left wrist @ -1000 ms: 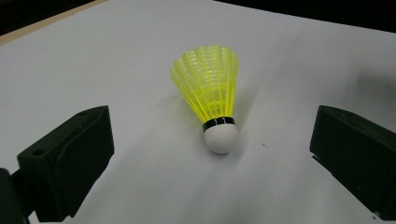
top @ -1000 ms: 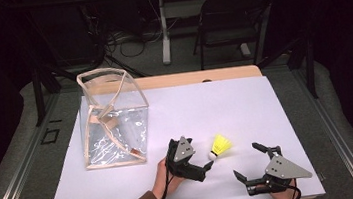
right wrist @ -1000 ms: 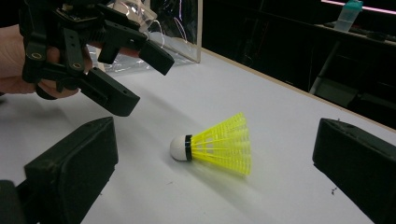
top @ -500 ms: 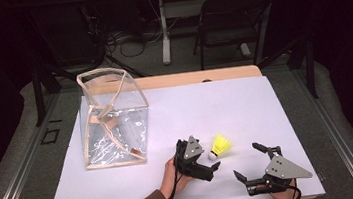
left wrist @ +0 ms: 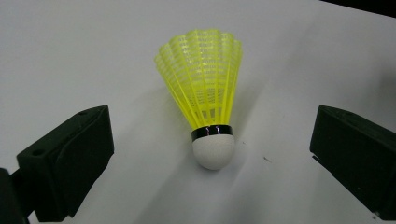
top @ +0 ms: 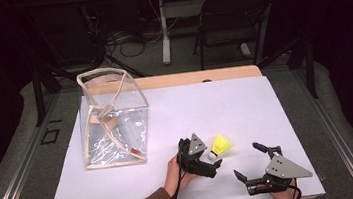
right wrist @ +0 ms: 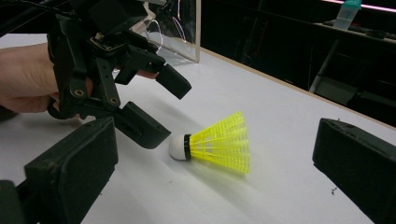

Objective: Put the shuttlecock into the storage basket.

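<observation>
A yellow shuttlecock (top: 221,145) with a white cork lies on its side on the white table top (top: 216,110). My left gripper (top: 211,158) is open, and its jaws stand on either side of the cork without touching it. In the left gripper view the shuttlecock (left wrist: 203,88) lies between that gripper's (left wrist: 210,135) two black jaws, cork end nearest. My right gripper (top: 247,160) rests open near the front right edge, a short way from the shuttlecock. The right gripper view looks past that gripper's own open jaws (right wrist: 215,135) at the shuttlecock (right wrist: 219,142) and the left gripper (right wrist: 169,109).
A clear plastic bag with tan edging (top: 114,121) stands upright at the table's left, its top open. Behind the table are a black chair (top: 233,17) and a desk leg with cables on the floor.
My left gripper has slid right toward the shuttlecock, so its jaws now flank the cork. The right gripper and the shuttlecock have stayed put.
</observation>
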